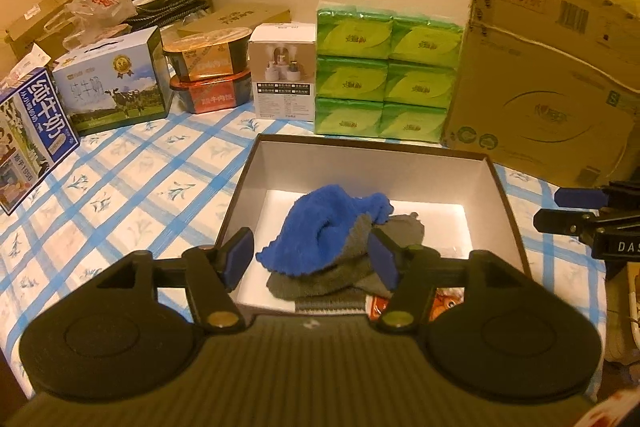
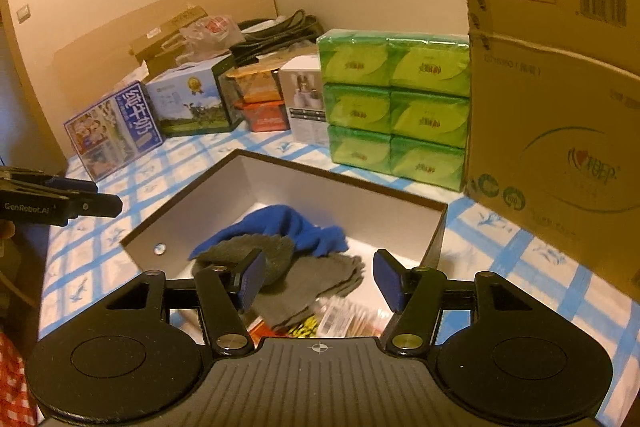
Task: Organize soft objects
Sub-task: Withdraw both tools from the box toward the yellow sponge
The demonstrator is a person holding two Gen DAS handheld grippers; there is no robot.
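In the left wrist view, the left gripper (image 1: 312, 259) hangs over the near end of the open storage box (image 1: 256, 183), fingers spread and nothing between the pads. The blue fleece cloth (image 1: 324, 223) lies in the centre of the frame, draped over a grey cloth (image 1: 320, 281); both rest on the box's white floor. The right-hand pad stands in front of the grey cloth's edge, but whether it touches cannot be told.

In the right wrist view, the right gripper (image 2: 318, 281) is likewise spread and empty, aimed down into the same box (image 2: 360, 187). The grey cloth (image 2: 320, 287) sits just beyond and partly between its fingers in the lower centre, and the blue cloth (image 2: 288, 223) lies farther in, toward mid-frame. Printed packets (image 2: 340, 321) show at the box's near end.

The heap runs roughly from the near wall toward the far wall, blue at the far end. Both grippers sit close to the grey end; the left one seems better centred on the blue cloth. The soft things appear already gathered inside, so any coming move would be a downward, forward reach.
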